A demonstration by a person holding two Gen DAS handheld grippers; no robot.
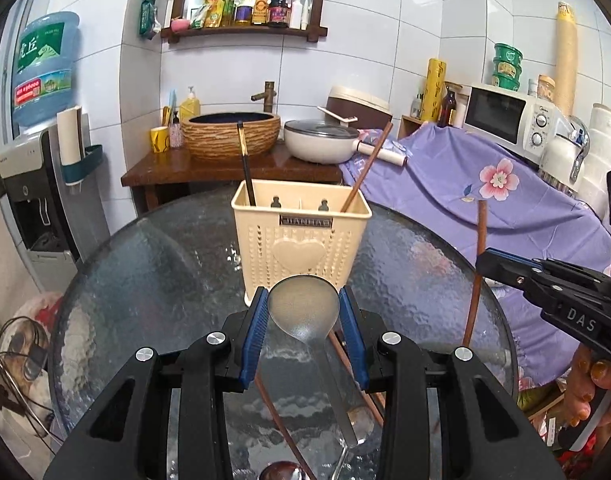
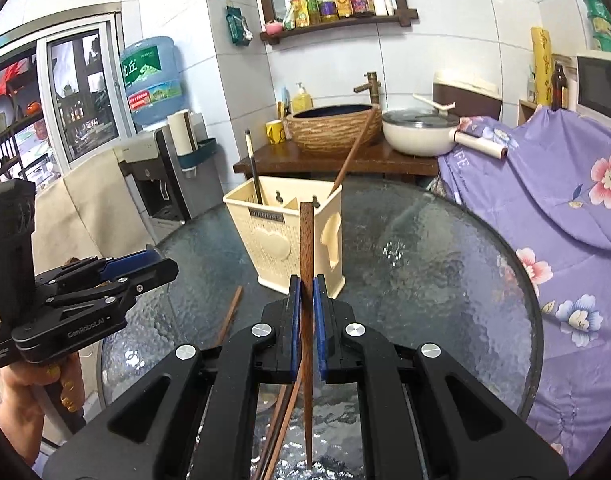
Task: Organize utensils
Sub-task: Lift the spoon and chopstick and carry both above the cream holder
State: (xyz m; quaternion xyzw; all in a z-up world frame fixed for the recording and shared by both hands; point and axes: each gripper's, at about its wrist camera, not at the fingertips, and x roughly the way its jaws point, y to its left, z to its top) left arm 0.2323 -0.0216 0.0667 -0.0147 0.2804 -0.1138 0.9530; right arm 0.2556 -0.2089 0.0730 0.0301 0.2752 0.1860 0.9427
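A cream utensil holder [image 1: 301, 238] stands on the round glass table [image 1: 153, 264]; it also shows in the right wrist view [image 2: 285, 236]. A black chopstick [image 1: 246, 168] and a brown chopstick [image 1: 367, 166] lean in it. My left gripper [image 1: 304, 304] is shut on the bowl of a clear plastic spoon [image 1: 305, 312], just in front of the holder. My right gripper [image 2: 306, 284] is shut on a brown wooden chopstick [image 2: 306, 240], held upright to the holder's right [image 1: 479, 264].
Loose brown chopsticks [image 2: 229, 316] and a metal spoon [image 1: 355, 428] lie on the table's near side. A purple flowered cloth [image 1: 445, 184] covers furniture at the right. A sink counter with a pot [image 1: 319, 140] stands behind; a water dispenser [image 1: 33, 184] at the left.
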